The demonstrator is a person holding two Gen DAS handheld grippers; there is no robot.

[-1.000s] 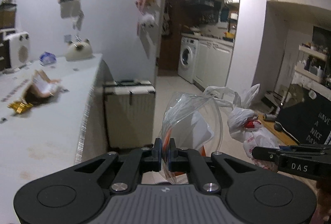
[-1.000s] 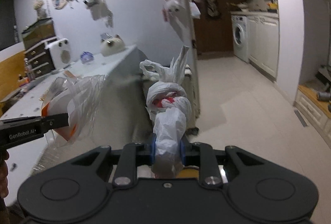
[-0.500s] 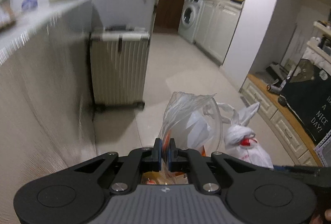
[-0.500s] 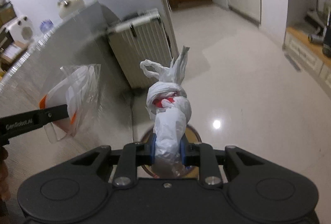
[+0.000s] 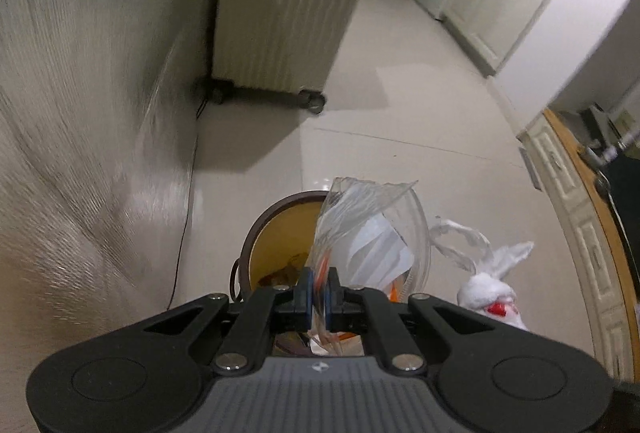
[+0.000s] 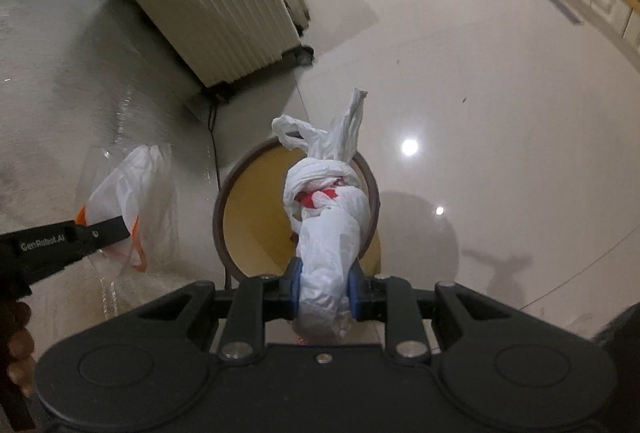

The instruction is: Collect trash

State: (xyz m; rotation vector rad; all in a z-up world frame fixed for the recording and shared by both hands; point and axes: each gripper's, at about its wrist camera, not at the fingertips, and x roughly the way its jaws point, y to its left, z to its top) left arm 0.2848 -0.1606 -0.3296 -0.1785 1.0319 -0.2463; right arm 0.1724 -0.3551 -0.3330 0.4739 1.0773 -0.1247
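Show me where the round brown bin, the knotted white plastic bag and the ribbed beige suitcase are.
round brown bin (image 6: 218, 207), right wrist view, left rim
knotted white plastic bag (image 6: 328, 233), right wrist view, body
ribbed beige suitcase (image 5: 280, 13), left wrist view, front panel

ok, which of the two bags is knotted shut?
The white bag in the right hand-held gripper, tied off with red showing at the knot. The clear bag in the left hand-held gripper has no knot.
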